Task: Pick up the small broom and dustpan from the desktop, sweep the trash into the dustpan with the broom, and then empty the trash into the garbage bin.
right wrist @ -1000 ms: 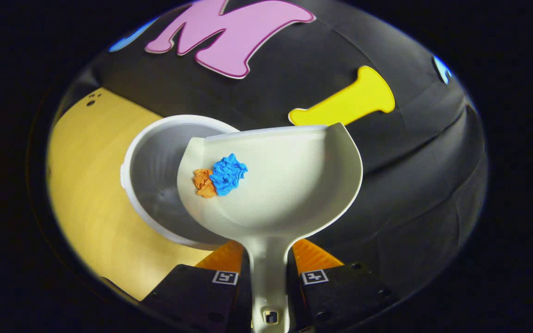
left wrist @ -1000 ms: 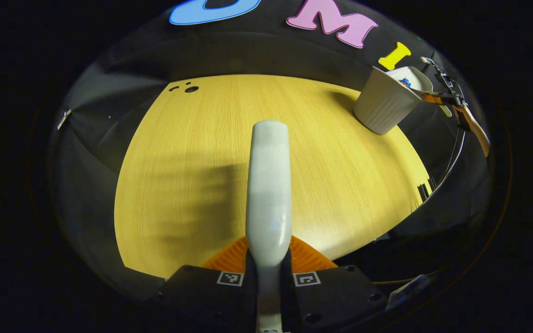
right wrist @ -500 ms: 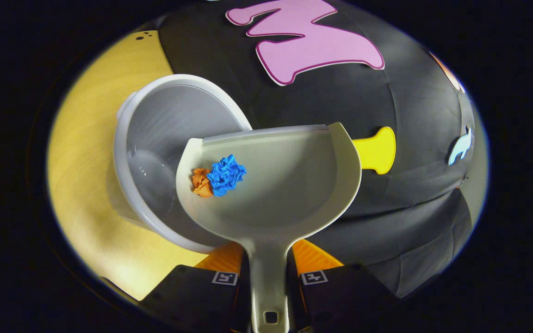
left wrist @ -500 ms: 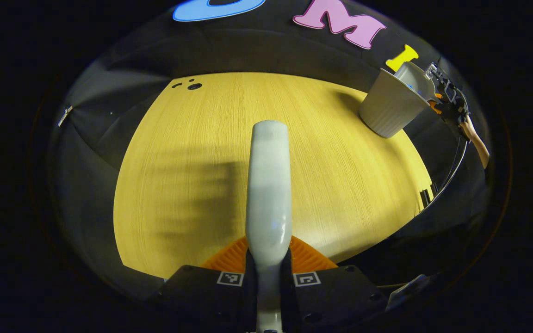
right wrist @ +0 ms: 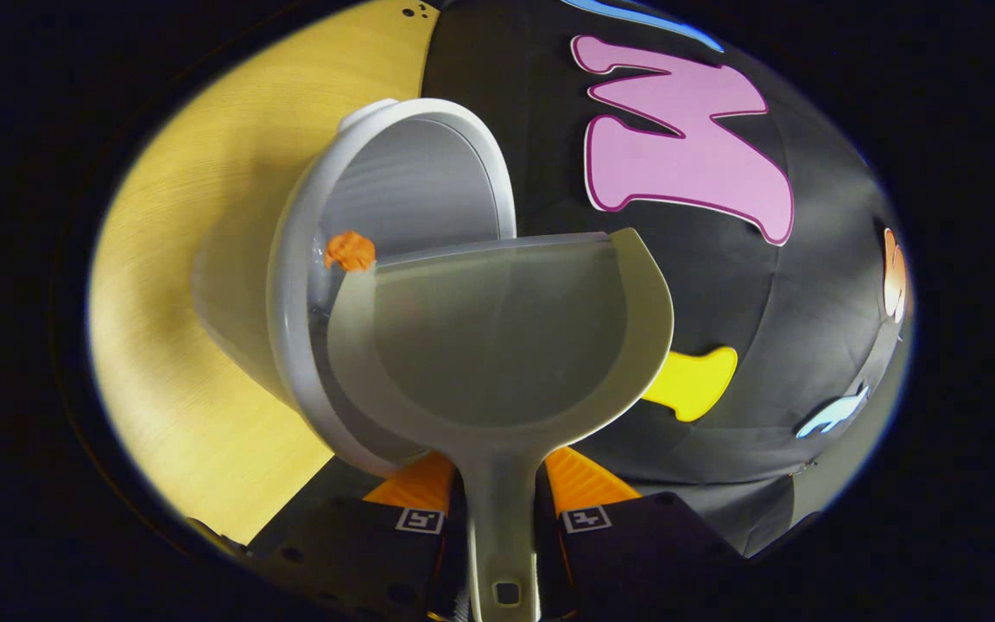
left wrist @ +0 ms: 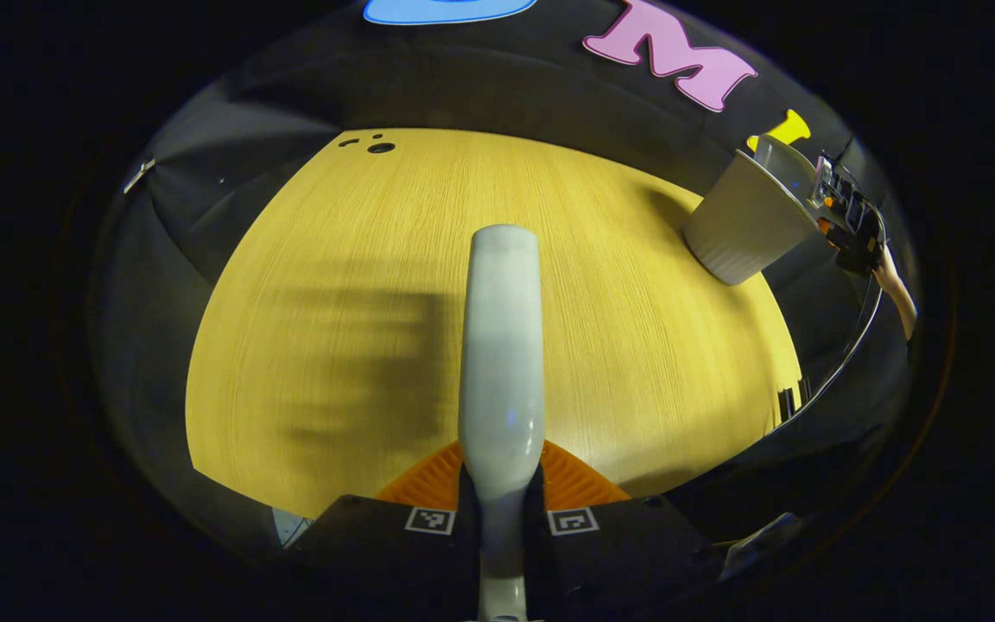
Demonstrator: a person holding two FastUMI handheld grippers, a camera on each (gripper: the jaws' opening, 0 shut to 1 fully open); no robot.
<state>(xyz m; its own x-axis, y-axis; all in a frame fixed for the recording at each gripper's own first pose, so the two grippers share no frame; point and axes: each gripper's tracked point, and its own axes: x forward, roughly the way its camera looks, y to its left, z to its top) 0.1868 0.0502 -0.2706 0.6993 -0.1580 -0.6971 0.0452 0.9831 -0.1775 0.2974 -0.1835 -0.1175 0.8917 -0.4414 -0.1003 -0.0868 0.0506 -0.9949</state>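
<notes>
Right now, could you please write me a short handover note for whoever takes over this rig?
Left gripper: jaws shut on the broom, held over the desk.
Right gripper: jaws shut on the dustpan, tipped at the bin.
Done: sweeping; the pan looks empty.
An orange scrap sits at the pan's lip, over the bin's mouth; the blue one is out of sight.
Left: shake the scrap in, then set both tools down.

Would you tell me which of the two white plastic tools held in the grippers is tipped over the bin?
The white plastic dustpan, tilted against the white bin; the broom handle is above the desk.
</notes>
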